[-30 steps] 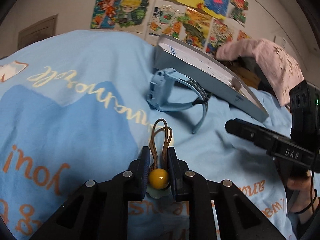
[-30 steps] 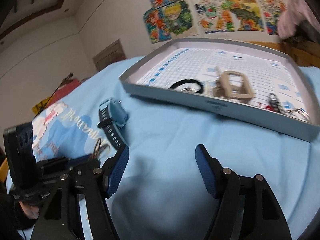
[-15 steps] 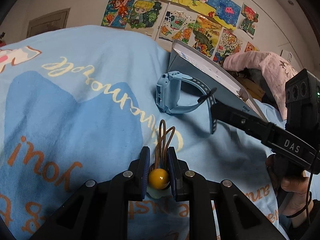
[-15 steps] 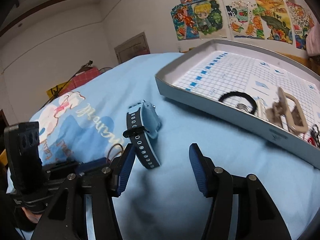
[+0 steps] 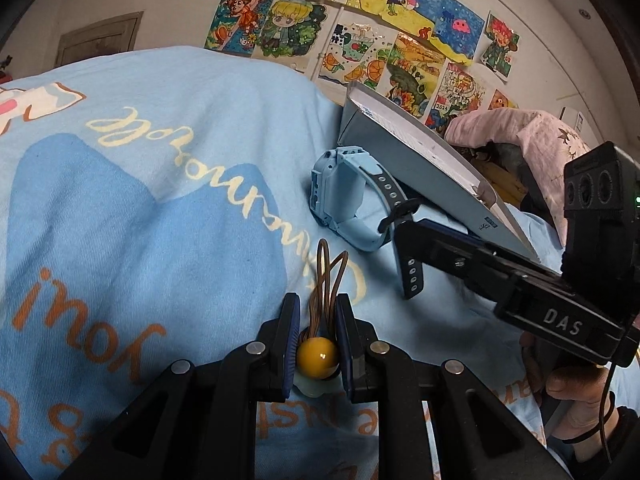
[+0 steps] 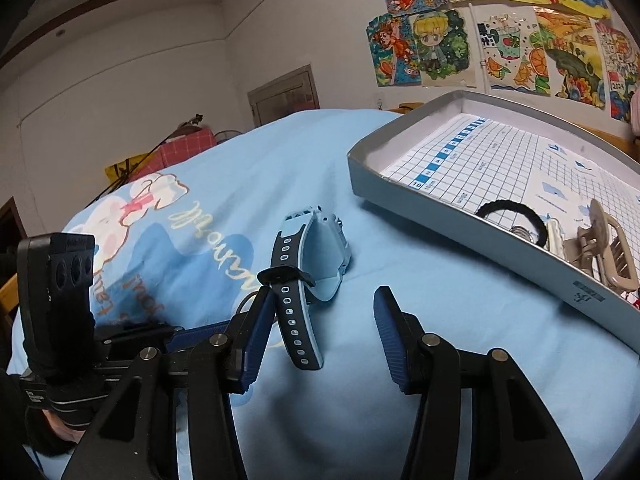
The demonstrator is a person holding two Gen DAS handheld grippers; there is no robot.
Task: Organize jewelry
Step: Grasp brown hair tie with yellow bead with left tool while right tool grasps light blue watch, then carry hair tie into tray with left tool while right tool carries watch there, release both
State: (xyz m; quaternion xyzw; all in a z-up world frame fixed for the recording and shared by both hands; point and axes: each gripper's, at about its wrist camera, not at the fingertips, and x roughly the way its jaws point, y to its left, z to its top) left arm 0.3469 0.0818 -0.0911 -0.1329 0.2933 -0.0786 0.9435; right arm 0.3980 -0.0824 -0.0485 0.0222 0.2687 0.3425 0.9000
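Closing around the light, flexible watch (image 6: 310,252) strap on the bed (image 6: 440,300), right hand-held gripper (image 6: 320,338) not yet gripping; left hand-held gripper (image 5: 317,326) pinches the bead hair tie (image 5: 318,354).

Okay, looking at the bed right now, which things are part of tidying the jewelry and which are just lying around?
Part of the job:
- brown hair tie with a yellow bead, gripped in the left tool
- blue watch, its strap between the right tool's closing jaws
- gray tray holding a black hair tie and a beige hair clip

Just lying about:
- drawings on the wall
- pink cloth
- blue bedspread
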